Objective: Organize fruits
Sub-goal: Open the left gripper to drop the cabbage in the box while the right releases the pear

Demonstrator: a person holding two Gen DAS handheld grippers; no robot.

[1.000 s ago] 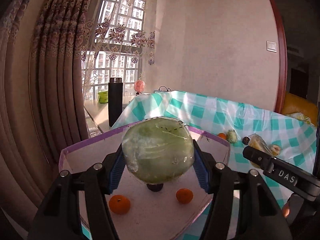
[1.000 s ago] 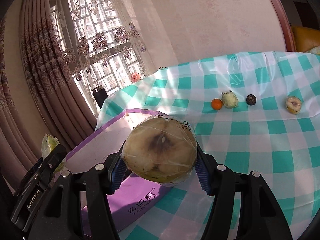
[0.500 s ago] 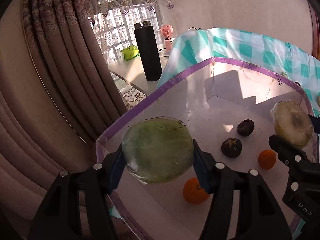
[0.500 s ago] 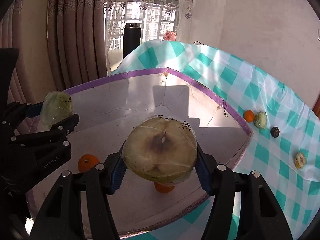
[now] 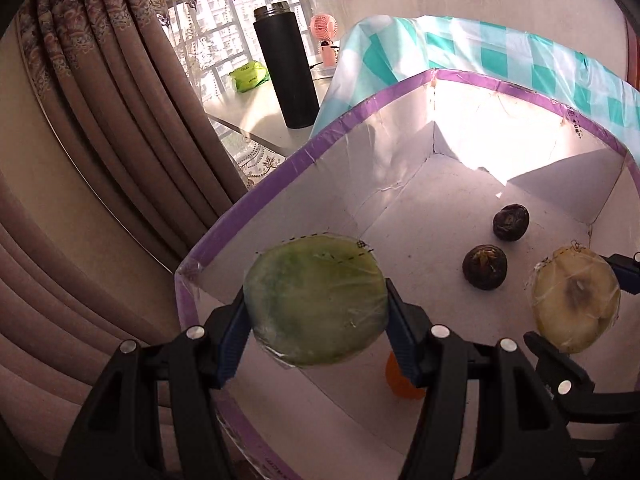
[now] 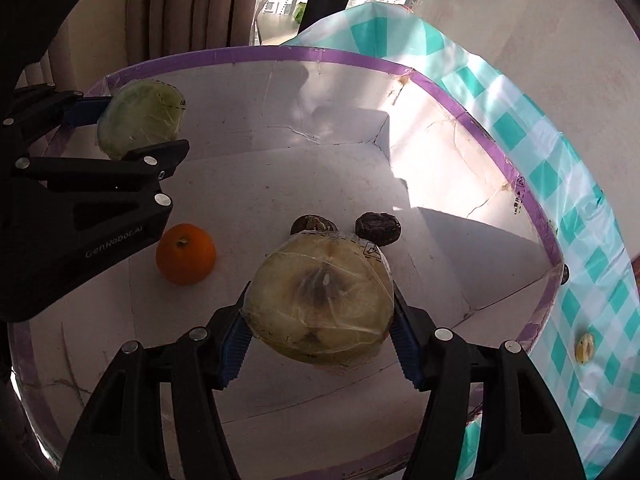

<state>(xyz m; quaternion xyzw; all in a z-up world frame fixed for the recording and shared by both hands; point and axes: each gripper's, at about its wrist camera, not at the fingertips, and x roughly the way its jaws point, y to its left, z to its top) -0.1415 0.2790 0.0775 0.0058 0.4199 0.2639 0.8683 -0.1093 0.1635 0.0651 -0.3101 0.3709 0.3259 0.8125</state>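
Observation:
My left gripper (image 5: 316, 314) is shut on a plastic-wrapped green fruit half (image 5: 316, 304), held over the near left corner of a white box with a purple rim (image 5: 360, 112). My right gripper (image 6: 318, 312) is shut on a wrapped yellowish fruit half with a brown core (image 6: 320, 300), hanging over the box's middle; it also shows in the left wrist view as the yellowish fruit half (image 5: 576, 304). On the box floor lie two dark round fruits (image 5: 485, 267) (image 5: 511, 222) and an orange (image 6: 186, 253). The green half (image 6: 140, 118) appears at upper left in the right wrist view.
The box sits on a teal-and-white checked tablecloth (image 6: 580, 240). A small yellowish fruit (image 6: 584, 347) lies on the cloth to the right of the box. Beyond it a black flask (image 5: 288, 68), a pink fan (image 5: 326, 36) and a green packet (image 5: 249, 75) stand by curtains.
Both grippers have swung from above the table to over the box and tilted downward, each still holding its fruit half. The box floor with its fruits now fills both views.

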